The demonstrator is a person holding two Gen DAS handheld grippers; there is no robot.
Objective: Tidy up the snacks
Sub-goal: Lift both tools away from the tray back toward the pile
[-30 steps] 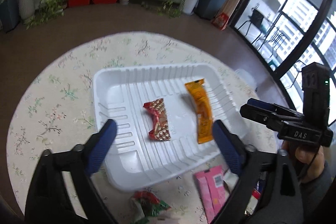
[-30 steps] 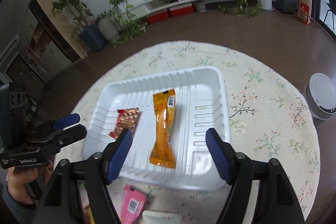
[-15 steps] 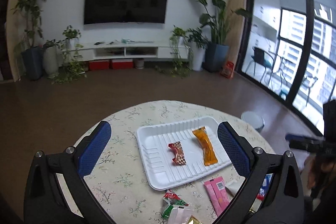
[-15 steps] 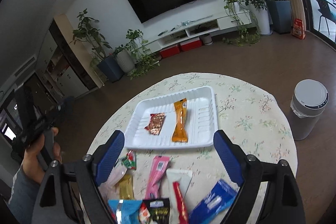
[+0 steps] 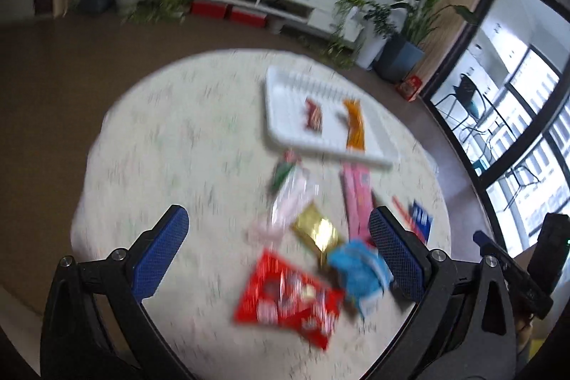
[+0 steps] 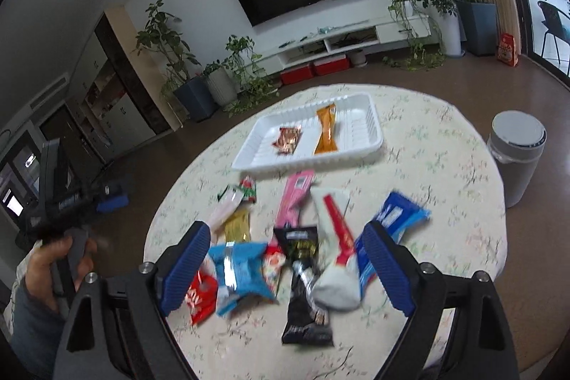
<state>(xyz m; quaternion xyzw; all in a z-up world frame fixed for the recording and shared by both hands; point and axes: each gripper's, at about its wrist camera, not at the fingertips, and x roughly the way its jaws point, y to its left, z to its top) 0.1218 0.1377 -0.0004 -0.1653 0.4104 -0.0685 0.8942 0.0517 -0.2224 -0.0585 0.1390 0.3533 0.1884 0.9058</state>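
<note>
A white tray (image 6: 372, 127) on the round table holds a red-gold candy (image 6: 286, 139) and an orange snack bar (image 6: 325, 130); the tray also shows in the blurred left wrist view (image 5: 281, 105). Loose snacks lie nearer: a red bag (image 5: 288, 303), a light blue packet (image 6: 237, 269), a gold packet (image 5: 317, 232), a pink packet (image 6: 295, 198), a black bar (image 6: 304, 284), a white-red packet (image 6: 336, 251) and a blue packet (image 6: 392, 223). My left gripper (image 5: 278, 253) is open and empty above the red bag. My right gripper (image 6: 288, 269) is open and empty above the black bar.
A grey lidded bin (image 6: 516, 152) stands on the floor right of the table. The floral cloth (image 5: 178, 148) covers the round table. Plants and a TV unit line the far wall. The left hand with its gripper shows at the left of the right wrist view (image 6: 67, 202).
Both grippers have pulled back and away from the tray over the loose snacks at the table's near side. The left view is now blurred from motion. Both stay open.
</note>
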